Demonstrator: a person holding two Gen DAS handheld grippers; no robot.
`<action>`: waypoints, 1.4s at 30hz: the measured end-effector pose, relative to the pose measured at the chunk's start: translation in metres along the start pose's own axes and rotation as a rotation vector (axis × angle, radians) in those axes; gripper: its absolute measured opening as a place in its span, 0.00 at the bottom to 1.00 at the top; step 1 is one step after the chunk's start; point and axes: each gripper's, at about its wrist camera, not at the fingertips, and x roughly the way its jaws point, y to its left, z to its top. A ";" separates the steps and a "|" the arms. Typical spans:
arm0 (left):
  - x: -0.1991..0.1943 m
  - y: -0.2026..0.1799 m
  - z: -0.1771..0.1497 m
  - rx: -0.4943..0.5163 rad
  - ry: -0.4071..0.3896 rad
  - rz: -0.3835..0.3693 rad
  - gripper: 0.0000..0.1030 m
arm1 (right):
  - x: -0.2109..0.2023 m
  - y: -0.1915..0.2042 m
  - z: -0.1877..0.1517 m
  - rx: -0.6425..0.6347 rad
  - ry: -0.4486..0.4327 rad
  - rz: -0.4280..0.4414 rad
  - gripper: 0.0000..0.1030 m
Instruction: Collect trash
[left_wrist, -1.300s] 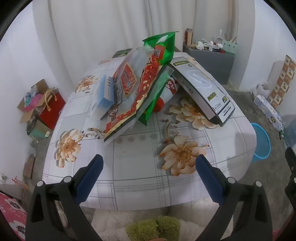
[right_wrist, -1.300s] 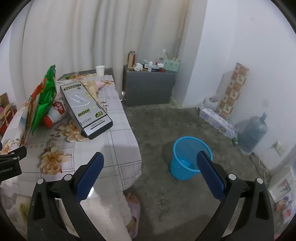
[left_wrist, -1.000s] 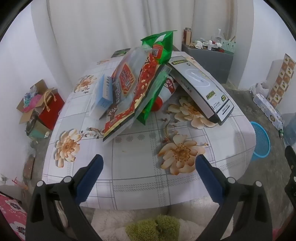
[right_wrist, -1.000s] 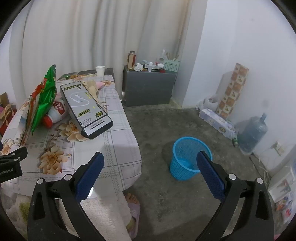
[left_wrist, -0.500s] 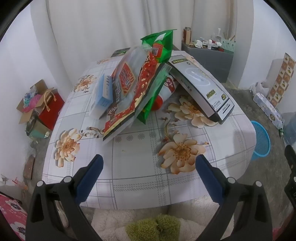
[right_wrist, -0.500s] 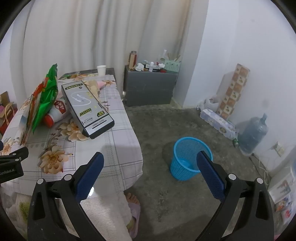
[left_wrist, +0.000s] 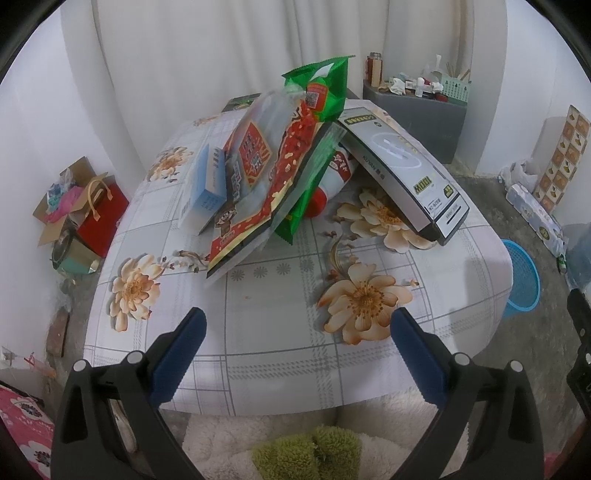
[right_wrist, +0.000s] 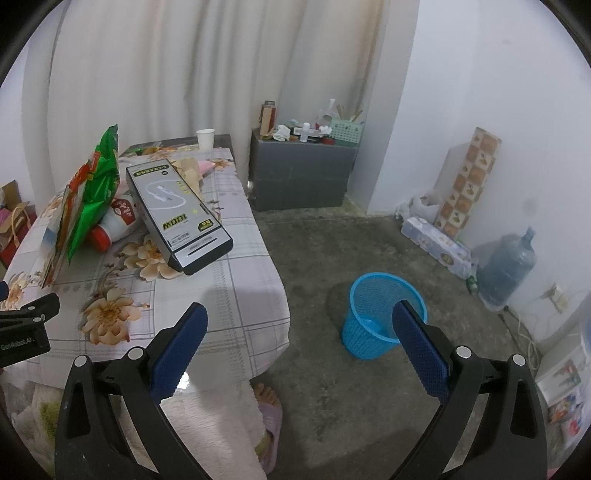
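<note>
Trash pile (left_wrist: 280, 173) sits on the floral table (left_wrist: 280, 306), ahead of left gripper (left_wrist: 295, 347), jaws spread, empty. Grey box (right_wrist: 177, 214) leans on its right side. Right gripper (right_wrist: 299, 339) spread, blue basket (right_wrist: 384, 314) ahead-right on floor. Nothing blocking. Unchanged since earlier frames.

- Your near strip of table (left_wrist: 280, 325) is bare cloth, free for passing.
- Beyond it a leaning heap blocks the middle: red snack bag (left_wrist: 266, 184), green bag (left_wrist: 321, 122), blue carton (left_wrist: 208, 181), black-and-silver box (left_wrist: 402, 166).
- Blue basket (right_wrist: 384, 314) stands apart on open floor, right of table.
- A slippered foot (right_wrist: 267, 417) sits below the table's edge.
</note>
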 end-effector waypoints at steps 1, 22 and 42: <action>0.000 -0.001 0.001 0.000 0.000 0.000 0.95 | -0.001 0.001 0.000 0.000 0.000 0.001 0.93; 0.000 0.001 0.003 -0.004 0.004 -0.007 0.95 | -0.001 0.002 0.000 -0.008 -0.006 0.000 0.93; 0.000 0.002 0.003 -0.006 0.003 -0.008 0.95 | -0.001 0.003 0.001 -0.013 -0.007 -0.002 0.93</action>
